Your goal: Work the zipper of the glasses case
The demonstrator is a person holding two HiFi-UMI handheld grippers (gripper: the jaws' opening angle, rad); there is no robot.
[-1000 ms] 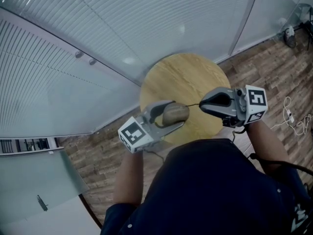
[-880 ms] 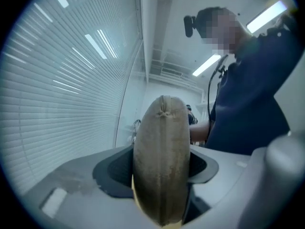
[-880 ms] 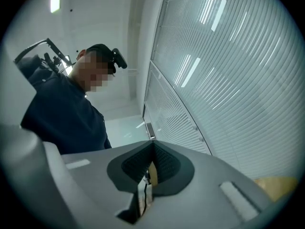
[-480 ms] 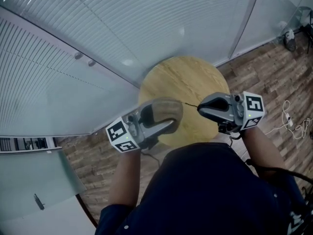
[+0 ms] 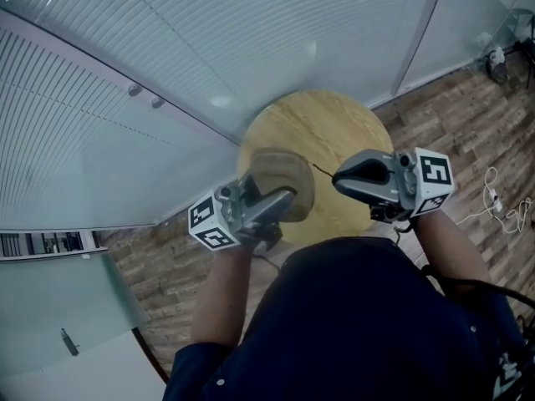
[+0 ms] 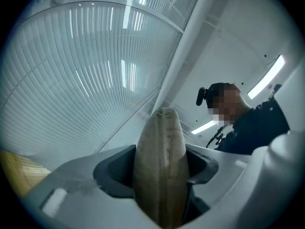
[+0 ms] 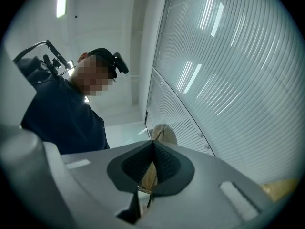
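The left hand-held gripper [image 6: 160,175] clamps the tan glasses case [image 5: 284,178], held up over the round bench [image 5: 334,128]. The right hand-held gripper [image 5: 338,179] pinches the zipper pull [image 5: 322,171]. Looks mid-stroke to me. Next it needs a steady pull along the seam.

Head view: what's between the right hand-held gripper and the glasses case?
Only a thin dark pull cord, running from the glasses case to the shut right hand-held gripper, above the wooden table; seen in head view.
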